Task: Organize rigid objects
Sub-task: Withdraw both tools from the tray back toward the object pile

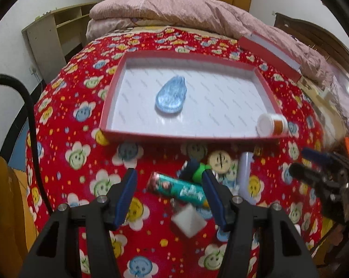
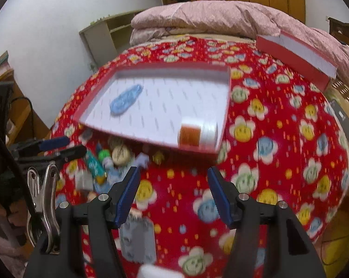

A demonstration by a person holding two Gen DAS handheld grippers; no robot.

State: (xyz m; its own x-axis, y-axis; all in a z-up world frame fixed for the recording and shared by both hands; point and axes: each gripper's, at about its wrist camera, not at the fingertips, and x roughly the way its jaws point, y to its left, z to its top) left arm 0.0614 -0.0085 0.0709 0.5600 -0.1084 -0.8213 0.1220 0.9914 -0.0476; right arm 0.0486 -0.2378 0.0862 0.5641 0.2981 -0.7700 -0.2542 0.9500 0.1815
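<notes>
A shallow red box [image 1: 109, 118] [image 2: 225, 106] with a white floor lies on the flowered red blanket. In it are a blue glass teardrop piece [image 1: 171, 97] [image 2: 125, 99] and an orange bottle with a white cap [image 1: 272, 124] [image 2: 198, 134] lying in the near right corner. My left gripper [image 1: 169, 176] is open, low over a pile of loose items: a teal tube [image 1: 179, 188] [image 2: 94, 164], a green-capped item [image 1: 198, 172], a white block [image 1: 189, 222], a pale tube [image 1: 245, 173]. My right gripper [image 2: 174, 173] is open and empty over bare blanket. It shows at the left wrist view's right edge [image 1: 306, 159].
The red box lid [image 1: 269, 53] [image 2: 297, 55] leans at the back right against a pink quilt [image 1: 174, 9]. A grey patterned block [image 2: 137, 241] lies under my right gripper. A wooden shelf [image 1: 51, 27] stands at the left wall. A metal clip [image 2: 44, 203] hangs at left.
</notes>
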